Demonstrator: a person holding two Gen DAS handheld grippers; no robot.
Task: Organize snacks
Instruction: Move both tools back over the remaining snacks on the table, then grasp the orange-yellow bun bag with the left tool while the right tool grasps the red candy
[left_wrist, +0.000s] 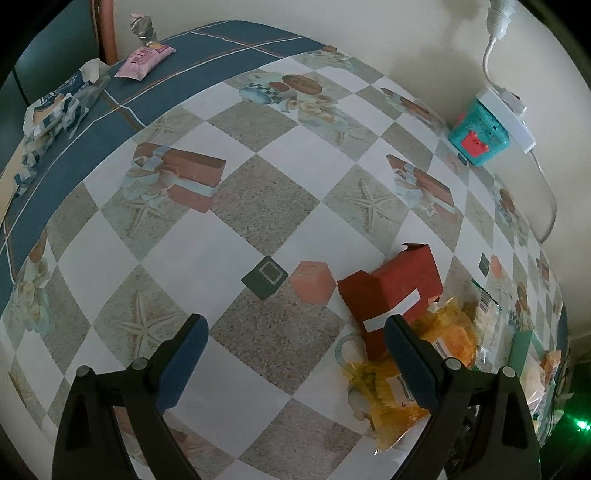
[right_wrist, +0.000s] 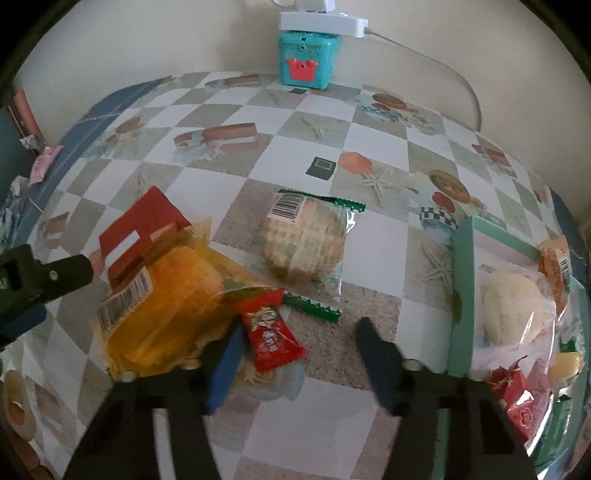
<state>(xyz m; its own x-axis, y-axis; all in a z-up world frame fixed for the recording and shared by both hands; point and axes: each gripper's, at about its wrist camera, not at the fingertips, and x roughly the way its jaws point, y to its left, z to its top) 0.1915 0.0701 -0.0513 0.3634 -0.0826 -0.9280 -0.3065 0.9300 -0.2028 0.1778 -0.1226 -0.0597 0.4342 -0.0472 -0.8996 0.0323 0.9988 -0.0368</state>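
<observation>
Snacks lie scattered over a checked tablecloth (right_wrist: 373, 144) with starfish and gift boxes printed on it. Seen from the right wrist, the right gripper (right_wrist: 299, 345) points down at the cloth with a small red sachet (right_wrist: 271, 332) between its jaws. The sachet lies against the left finger (right_wrist: 225, 365), while the right finger stands apart from it, so the jaws are at a middling gap and not clamped on anything. At ten o'clock from the sachet sits a yellow bag (right_wrist: 173, 306) with a barcode, partly over a red carton (right_wrist: 140, 229). At twelve o'clock lies a round cracker pack (right_wrist: 306, 243) in clear wrap with green ends. At three o'clock a green tray (right_wrist: 461, 280) already holds a pale bun (right_wrist: 513, 310) and other wrapped sweets.

From the left wrist, the left gripper (left_wrist: 295, 332) hangs wide over bare cloth, holding nothing, the red carton just beside its right finger. Far off at eleven o'clock lie a pink packet (left_wrist: 146, 61) and a blue and white bag (left_wrist: 55, 110). A teal toy box (left_wrist: 478, 136) stands by the wall at two o'clock.
</observation>
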